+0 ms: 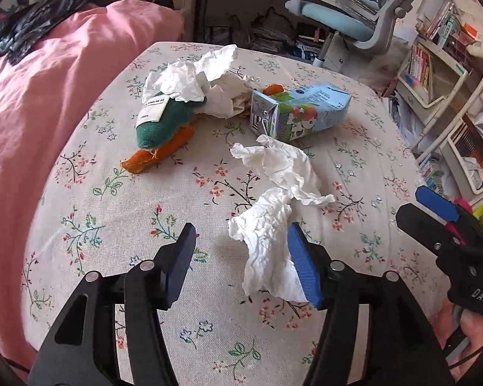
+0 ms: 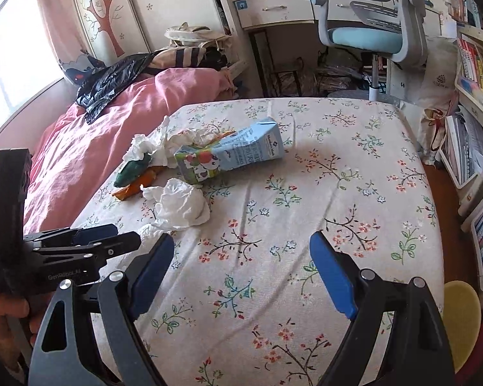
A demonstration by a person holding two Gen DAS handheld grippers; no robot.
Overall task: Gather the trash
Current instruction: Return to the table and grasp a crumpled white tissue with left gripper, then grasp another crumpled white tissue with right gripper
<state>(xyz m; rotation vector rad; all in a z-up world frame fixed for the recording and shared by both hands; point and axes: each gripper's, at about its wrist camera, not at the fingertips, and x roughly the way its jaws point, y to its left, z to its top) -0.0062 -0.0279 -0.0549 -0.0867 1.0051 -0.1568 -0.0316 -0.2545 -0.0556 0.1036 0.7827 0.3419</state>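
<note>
Trash lies on a floral bedsheet [image 1: 177,193]. A crumpled white tissue [image 1: 267,257] sits between the fingers of my left gripper [image 1: 241,231]. It rests against the right blue pad [image 1: 304,267], while the left finger stands clear of it, so the jaws are open. Beyond lie a second tissue [image 1: 280,164], a blue milk carton [image 1: 306,112] on its side, and a tissue pile [image 1: 193,80] over a green and orange plush toy [image 1: 164,122]. My right gripper [image 2: 241,236] hovers open above bare sheet, with the carton [image 2: 232,157] and a tissue [image 2: 183,206] ahead to its left.
A pink duvet [image 1: 32,128] with a black plastic bag [image 1: 25,29] on it covers the bed's left side. A blue office chair [image 2: 364,35] and a desk stand beyond the bed. Bookshelves [image 2: 476,96] line the right, with a yellow stool [image 2: 460,315] below.
</note>
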